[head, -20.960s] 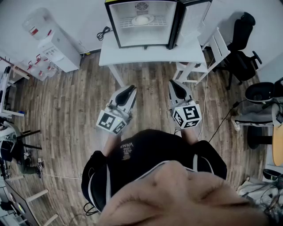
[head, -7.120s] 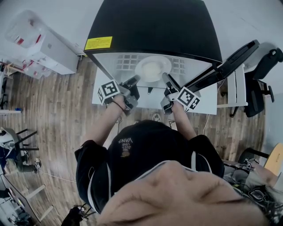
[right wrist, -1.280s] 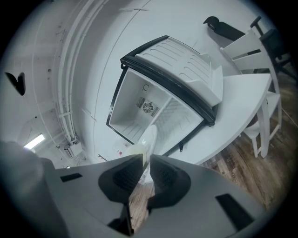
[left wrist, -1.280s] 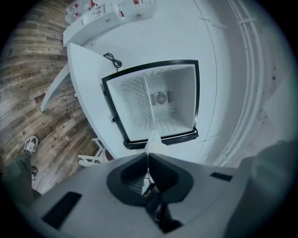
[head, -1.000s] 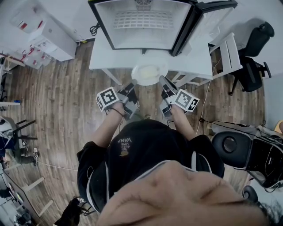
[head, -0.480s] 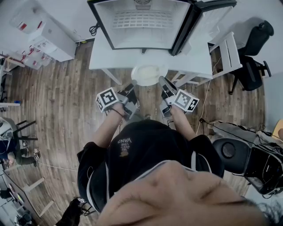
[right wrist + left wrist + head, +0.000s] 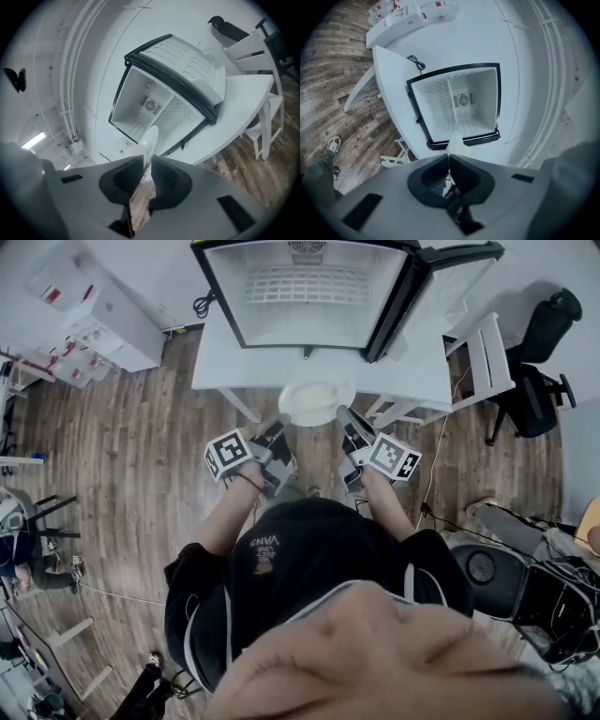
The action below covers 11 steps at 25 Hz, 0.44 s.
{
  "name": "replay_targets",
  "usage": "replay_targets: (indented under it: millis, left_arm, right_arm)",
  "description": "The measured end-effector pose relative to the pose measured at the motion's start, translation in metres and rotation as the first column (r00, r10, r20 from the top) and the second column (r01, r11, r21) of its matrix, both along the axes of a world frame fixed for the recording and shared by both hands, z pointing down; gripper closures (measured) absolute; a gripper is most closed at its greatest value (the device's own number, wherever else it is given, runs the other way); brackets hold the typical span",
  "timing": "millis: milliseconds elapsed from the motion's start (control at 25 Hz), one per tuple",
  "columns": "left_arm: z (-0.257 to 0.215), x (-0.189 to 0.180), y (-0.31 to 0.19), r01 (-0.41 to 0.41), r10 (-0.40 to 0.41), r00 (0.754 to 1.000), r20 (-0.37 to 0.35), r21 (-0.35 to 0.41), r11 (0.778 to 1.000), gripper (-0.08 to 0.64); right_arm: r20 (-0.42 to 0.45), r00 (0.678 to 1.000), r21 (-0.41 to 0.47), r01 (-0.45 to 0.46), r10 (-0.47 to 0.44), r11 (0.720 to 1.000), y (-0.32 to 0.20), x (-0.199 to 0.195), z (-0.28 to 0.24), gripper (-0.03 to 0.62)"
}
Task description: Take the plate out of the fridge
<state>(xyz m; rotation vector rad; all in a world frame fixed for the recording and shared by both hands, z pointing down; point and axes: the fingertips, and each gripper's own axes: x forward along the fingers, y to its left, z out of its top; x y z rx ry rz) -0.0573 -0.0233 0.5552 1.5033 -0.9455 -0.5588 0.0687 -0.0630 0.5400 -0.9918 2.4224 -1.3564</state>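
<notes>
A white plate [image 7: 316, 401] hangs in the air in front of the table's near edge, outside the open fridge [image 7: 305, 292]. My left gripper [image 7: 281, 424] is shut on the plate's left rim and my right gripper [image 7: 345, 416] is shut on its right rim. In the left gripper view the plate [image 7: 454, 140] shows edge-on, coming out from between the closed jaws of the left gripper [image 7: 449, 157]. The right gripper view shows the plate [image 7: 149, 137] edge-on too, its rim pinched in the right gripper [image 7: 146, 161]. The fridge's wire shelf [image 7: 305, 282] is bare.
The fridge stands on a white table [image 7: 253, 367] with its door [image 7: 422, 287] swung out to the right. A white chair [image 7: 483, 352] and a black office chair [image 7: 544, 381] are at the right. A white water dispenser [image 7: 103, 324] stands at the upper left. The floor is wood.
Seven seconds ago the plate lay on the fridge shelf with both grippers at it; now it is out in front of the table. Over the last second nothing has moved.
</notes>
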Motion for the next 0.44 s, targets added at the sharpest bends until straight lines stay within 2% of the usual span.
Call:
replay_targets:
  millis: [440]
  left_arm:
    - [0.0006,0.0009,-0.003,-0.005,0.005,1.0,0.0,-0.002,1.0,0.535]
  right_arm:
    - [0.002,1.0,0.0,-0.005,0.005,1.0,-0.0025,0.0011,0.0004,0.535]
